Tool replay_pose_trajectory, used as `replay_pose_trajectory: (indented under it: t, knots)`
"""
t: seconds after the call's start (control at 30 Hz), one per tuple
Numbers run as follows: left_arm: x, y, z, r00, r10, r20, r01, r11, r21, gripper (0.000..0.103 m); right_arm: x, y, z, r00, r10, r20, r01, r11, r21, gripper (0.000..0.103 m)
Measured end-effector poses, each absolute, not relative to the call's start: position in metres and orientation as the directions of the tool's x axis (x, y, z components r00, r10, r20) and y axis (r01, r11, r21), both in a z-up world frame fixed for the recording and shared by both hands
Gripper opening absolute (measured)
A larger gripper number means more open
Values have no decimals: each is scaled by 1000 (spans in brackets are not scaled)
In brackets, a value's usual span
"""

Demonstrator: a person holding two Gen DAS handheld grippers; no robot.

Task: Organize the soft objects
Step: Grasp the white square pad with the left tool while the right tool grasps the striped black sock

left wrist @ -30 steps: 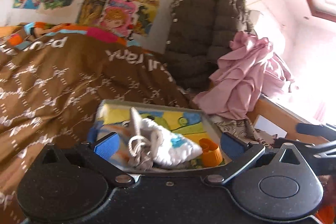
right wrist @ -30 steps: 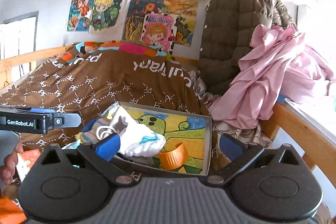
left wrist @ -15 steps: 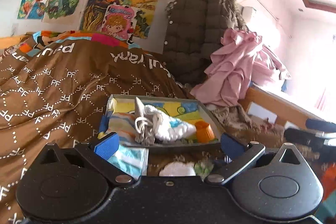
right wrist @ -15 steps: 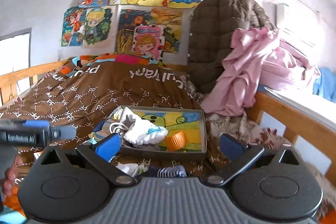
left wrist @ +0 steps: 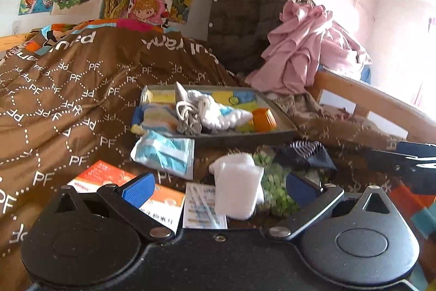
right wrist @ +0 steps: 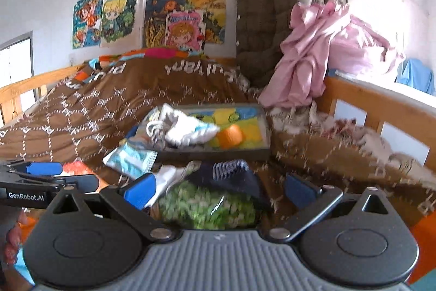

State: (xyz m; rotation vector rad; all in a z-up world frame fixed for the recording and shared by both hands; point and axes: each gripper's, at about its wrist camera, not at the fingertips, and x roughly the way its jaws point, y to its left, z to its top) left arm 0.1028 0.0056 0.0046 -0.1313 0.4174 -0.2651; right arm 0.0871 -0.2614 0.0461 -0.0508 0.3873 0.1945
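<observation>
Brown bedding [left wrist: 68,89] holds the tray [left wrist: 283,131] of soft things, now farther off — both grippers have drawn back. Nearer lie a white pad [left wrist: 237,190], green cloth [right wrist: 207,205] and dark sock [right wrist: 231,176], likely next. Left gripper [left wrist: 218,186] and right gripper [right wrist: 219,188] gape wide, empty.

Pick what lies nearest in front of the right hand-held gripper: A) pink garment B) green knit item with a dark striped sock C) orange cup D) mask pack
B: the green knit item with the dark striped sock on it fills the space between the open right hand-held gripper fingers; the orange cup sits farther off in the tray.
</observation>
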Motion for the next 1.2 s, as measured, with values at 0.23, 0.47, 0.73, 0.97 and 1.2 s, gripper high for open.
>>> replay_pose_trajectory:
  t: [0.23,0.47,0.73,0.97,1.2]
  knots:
    - [98,4,-3,860,-269,-433,219,962,-162,102,85,-256,29,868,239,-436,-261,965,10,103]
    - [94,-2,-13,837,-255,-484,219,967,-131,102,88,-256,22,832,256,-491,-270,962,44,103]
    - [90,-10,-21,820,-239,-520,223,970,-95,102,93,-259,15,806,267,-529,-273,960,68,103]
    - [90,-21,-24,810,-244,-533,227,969,-98,102,95,-258,9,790,268,-551,-277,958,69,103]
    - [91,-22,-25,810,-234,-538,234,970,-70,102,97,-259,5,802,251,-542,-264,963,56,103]
